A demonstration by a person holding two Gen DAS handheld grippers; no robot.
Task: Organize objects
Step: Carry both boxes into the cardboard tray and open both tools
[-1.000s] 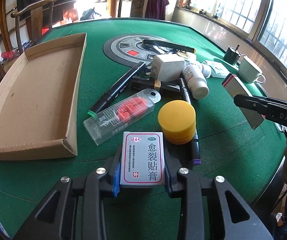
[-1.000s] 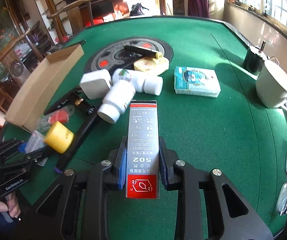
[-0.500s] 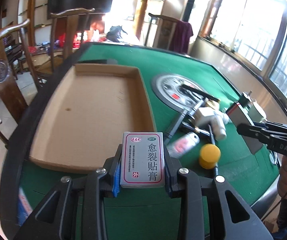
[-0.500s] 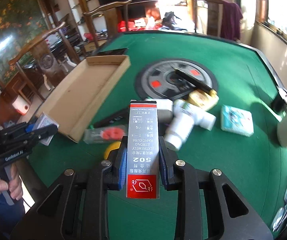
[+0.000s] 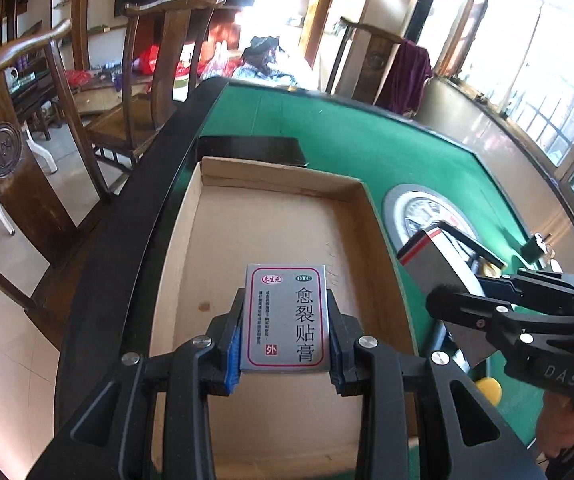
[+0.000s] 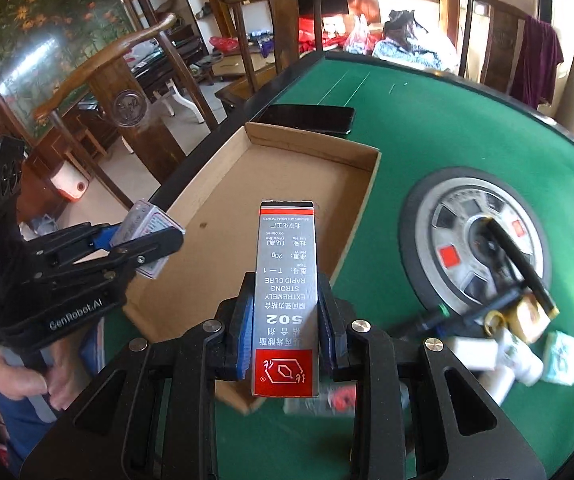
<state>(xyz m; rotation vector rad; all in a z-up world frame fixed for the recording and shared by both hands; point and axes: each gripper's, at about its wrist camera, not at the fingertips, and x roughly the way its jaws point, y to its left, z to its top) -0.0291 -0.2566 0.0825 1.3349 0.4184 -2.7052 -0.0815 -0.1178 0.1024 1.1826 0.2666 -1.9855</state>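
Here the left gripper (image 5: pixel 286 342) is clenched on a grey medicine box (image 5: pixel 286 316) printed with Chinese characters and an OTC mark; the box sits upright between the blue-padded fingers (image 5: pixel 234 344), its lower half pinched and its upper half projecting forward. In the left wrist view the box hangs above the floor of an open cardboard tray (image 5: pixel 271 220), which lies on the green felt surface (image 5: pixel 367 148) near the surface's dark rim. The right gripper (image 6: pixel 286 338) likewise grasps a tall narrow 502 glue box (image 6: pixel 286 280), silver with a red band at each end, its print reading upside down; its fingers (image 6: pixel 243 340) press the long sides near the lower third. In the right wrist view this box hovers over the tray's near right corner. Each gripper appears in the other's view: the right one enters from the right, tilted, with the glue box end-on (image 5: pixel 431 264), and the left one enters from the left, held by a bare hand (image 6: pixel 27 376). A black phone (image 6: pixel 307 118) lies just beyond the tray's far wall. To the right, on and beside a round grey centre panel (image 6: pixel 467 240), lie a black pen (image 6: pixel 523 268), white bottles (image 6: pixel 519 356) and a small packet (image 6: pixel 563 356), blurred. A yellow lid (image 5: pixel 489 390) shows under the right gripper.
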